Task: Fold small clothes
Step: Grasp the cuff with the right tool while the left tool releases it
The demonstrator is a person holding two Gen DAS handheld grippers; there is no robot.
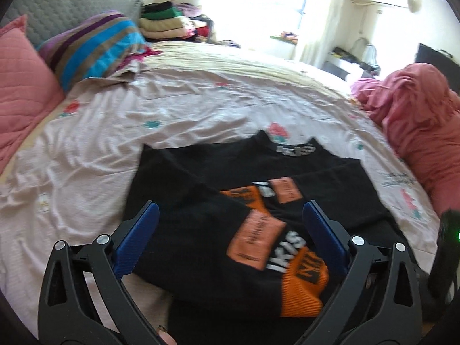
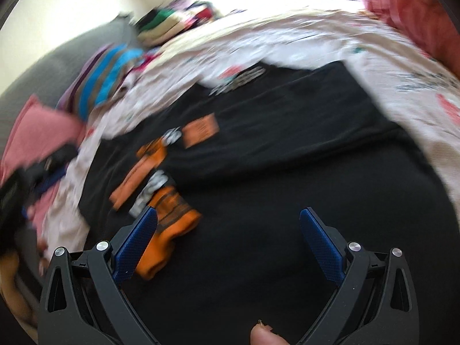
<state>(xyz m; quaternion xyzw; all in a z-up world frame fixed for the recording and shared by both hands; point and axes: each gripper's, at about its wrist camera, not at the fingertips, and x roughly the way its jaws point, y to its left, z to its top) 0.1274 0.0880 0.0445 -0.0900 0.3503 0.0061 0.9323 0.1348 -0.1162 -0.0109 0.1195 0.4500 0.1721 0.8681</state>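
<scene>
A left gripper and a right gripper hang over a black top spread on a bed, each with its blue-padded fingers spread wide and nothing between them. Nearest the left claw lies an orange ribbed cuff, the end of a sleeve already laid across the chest (the right wrist view, badly blurred, shows the same cuff just beside its left finger). The garment looks light, limp and knitted, likely to sag and drag rather than hold a line, so a pinch at a hem corner or along a doubled edge seems the safest hold; the thicker ribbing should grip better than the flat body cloth. Orange patches and white lettering run down the sleeve over the black body, which lies fairly flat with some creases. Farther off sits the collar, also lettered in white, pointing away from the claws. Beyond it stretches the pale flowered bedsheet, with a striped pillow by the headboard.
</scene>
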